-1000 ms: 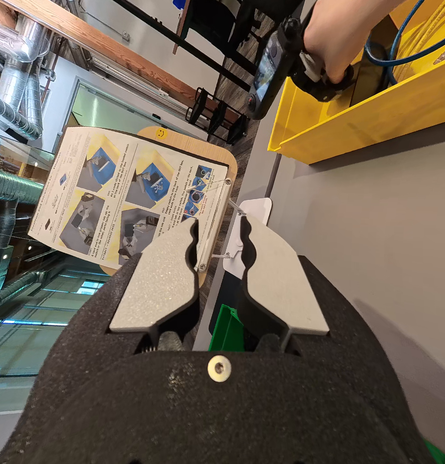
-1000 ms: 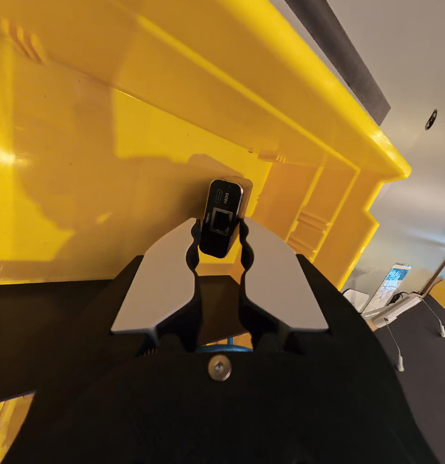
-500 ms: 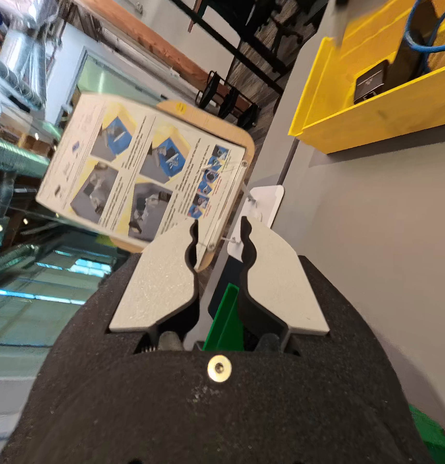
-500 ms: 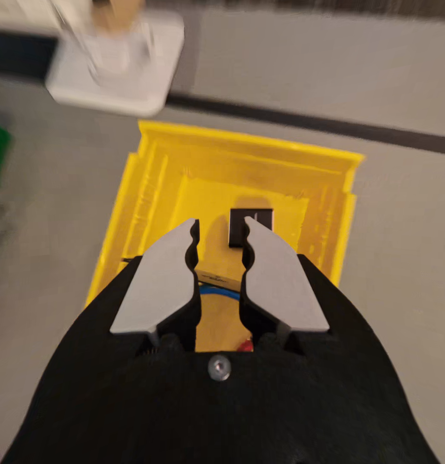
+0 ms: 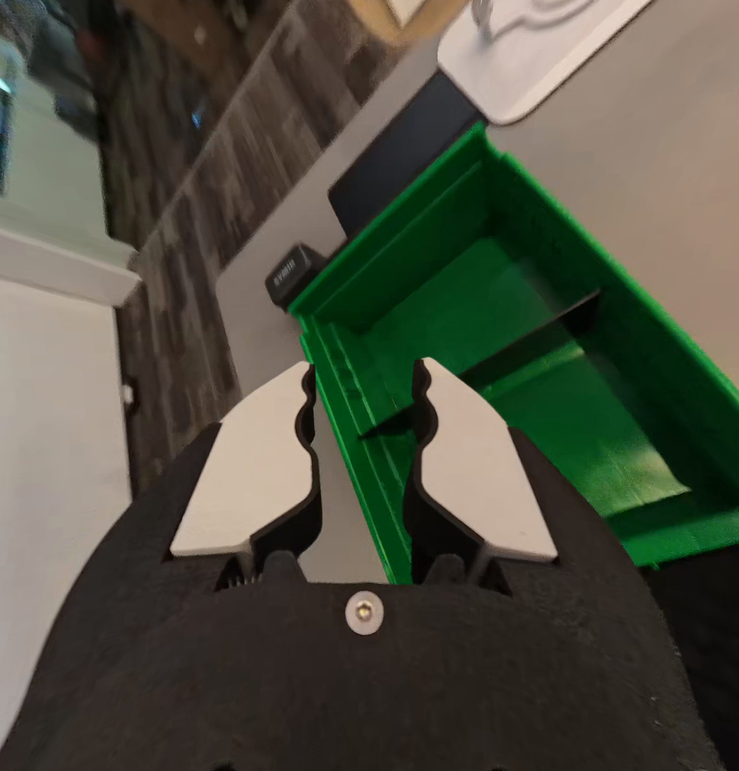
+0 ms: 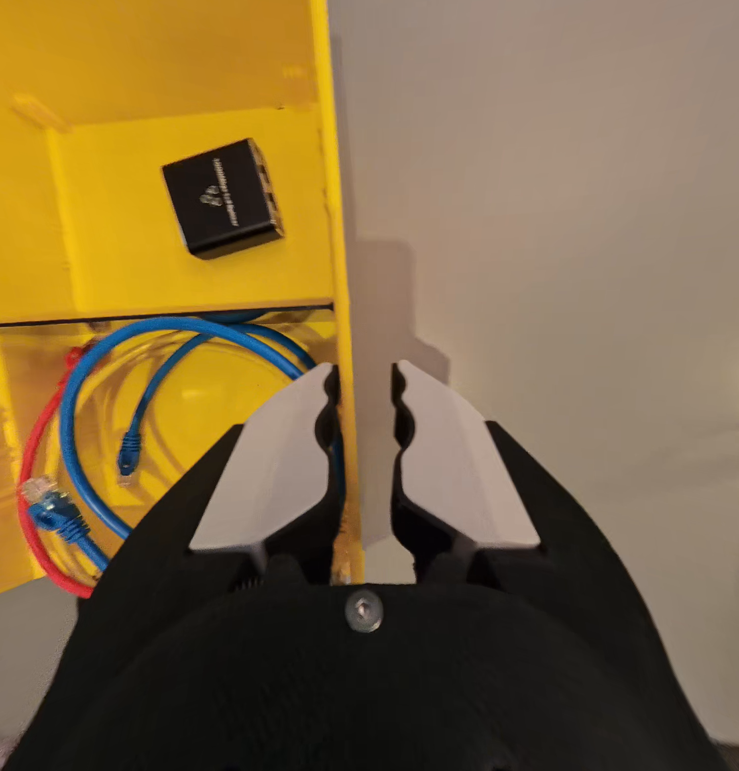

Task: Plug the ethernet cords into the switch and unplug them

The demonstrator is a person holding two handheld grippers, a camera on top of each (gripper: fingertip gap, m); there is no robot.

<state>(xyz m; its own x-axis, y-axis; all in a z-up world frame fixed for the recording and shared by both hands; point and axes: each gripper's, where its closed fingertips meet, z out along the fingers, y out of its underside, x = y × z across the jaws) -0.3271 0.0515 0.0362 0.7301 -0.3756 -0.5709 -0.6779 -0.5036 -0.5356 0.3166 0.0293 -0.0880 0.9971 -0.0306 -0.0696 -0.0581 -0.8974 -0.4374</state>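
Observation:
In the right wrist view, a small black switch (image 6: 223, 198) lies flat in the far compartment of a yellow bin (image 6: 338, 208). In the near compartment lie a coiled blue ethernet cord (image 6: 180, 333) and a red cord (image 6: 38, 442), with blue plugs (image 6: 130, 450) loose. My right gripper (image 6: 364, 367) is open and empty, above the bin's right wall. In the left wrist view, my left gripper (image 5: 363, 367) is open and empty over the near corner of a green bin (image 5: 526, 333).
The green bin has a dark divider (image 5: 526, 338) and looks empty. A small black device (image 5: 292, 271) and a dark flat slab (image 5: 401, 167) lie beyond it on the grey table (image 5: 651, 146). A white stand base (image 5: 538, 54) sits farther off. The table edge and floor are to the left. Across from one pair of fingers to the other is roughly 65 cm.
The right gripper let go of the switch, which now lies flat in the bin, and pulled back up and right. The left gripper swung down from the instruction board to the green bin.

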